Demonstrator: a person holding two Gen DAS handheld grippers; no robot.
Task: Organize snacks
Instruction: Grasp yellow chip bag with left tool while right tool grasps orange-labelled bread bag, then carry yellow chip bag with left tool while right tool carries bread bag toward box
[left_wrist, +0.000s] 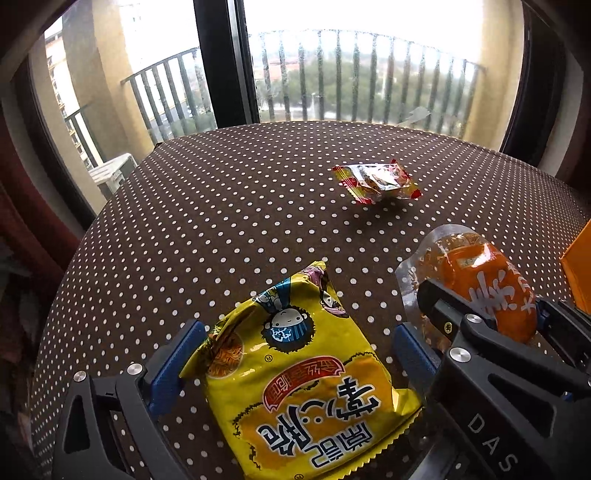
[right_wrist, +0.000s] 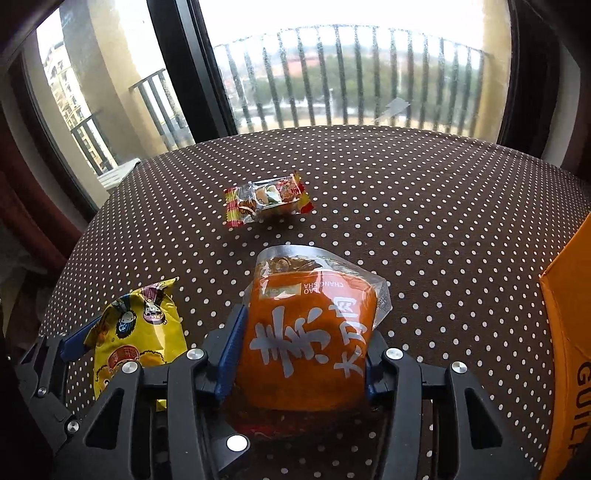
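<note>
A yellow noodle-snack packet (left_wrist: 314, 387) lies flat on the dotted brown tablecloth (left_wrist: 221, 206). My left gripper (left_wrist: 291, 354) stands open around it, one blue pad on each side, with a small gap on the right. An orange snack pouch (right_wrist: 306, 339) with white characters sits between the blue pads of my right gripper (right_wrist: 301, 354), which is shut on it, pressing both sides. In the left wrist view the same orange pouch (left_wrist: 480, 273) and right gripper (left_wrist: 480, 314) show at the right. The yellow packet (right_wrist: 136, 332) shows at the left of the right wrist view.
A small red-and-clear wrapped snack (left_wrist: 376, 182) (right_wrist: 267, 201) lies farther out on the table. An orange cardboard box (right_wrist: 569, 332) (left_wrist: 580, 266) stands at the right edge. A window with a balcony railing (right_wrist: 332, 74) runs behind the round table's far edge.
</note>
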